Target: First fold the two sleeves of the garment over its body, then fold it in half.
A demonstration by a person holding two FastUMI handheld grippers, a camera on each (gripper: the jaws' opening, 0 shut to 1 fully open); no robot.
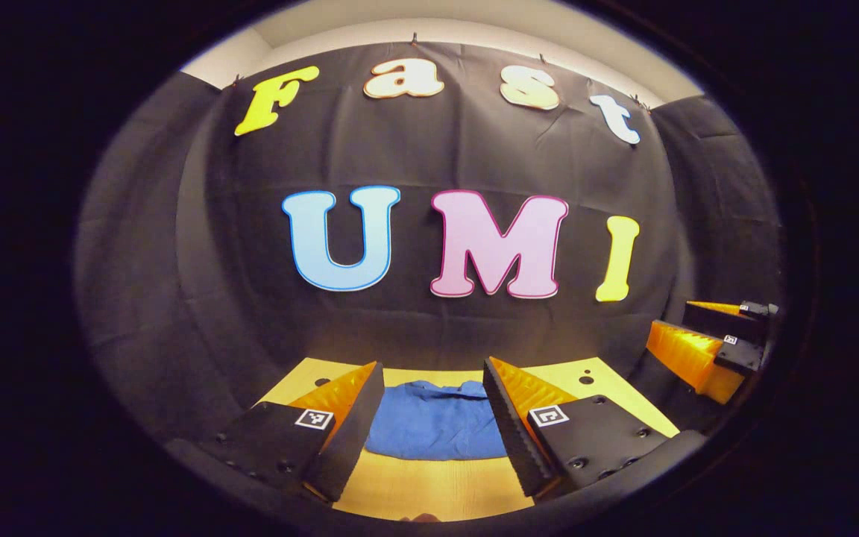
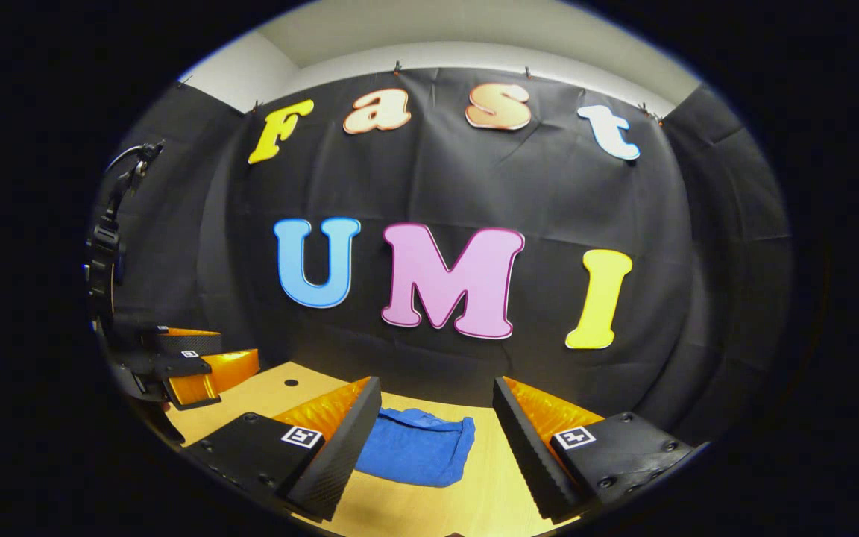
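Garment (image 1: 433,425), a blue one, lies in a small neat bundle on the yellow worktop (image 1: 429,492), low in the middle of both views. It looks folded already. The left claw (image 1: 429,418) is spread wide with nothing in it, up above the cloth. The right claw (image 2: 437,440) is spread wide and empty too. If a claw dips down and bumps the bundle, I think the folds could slip open.
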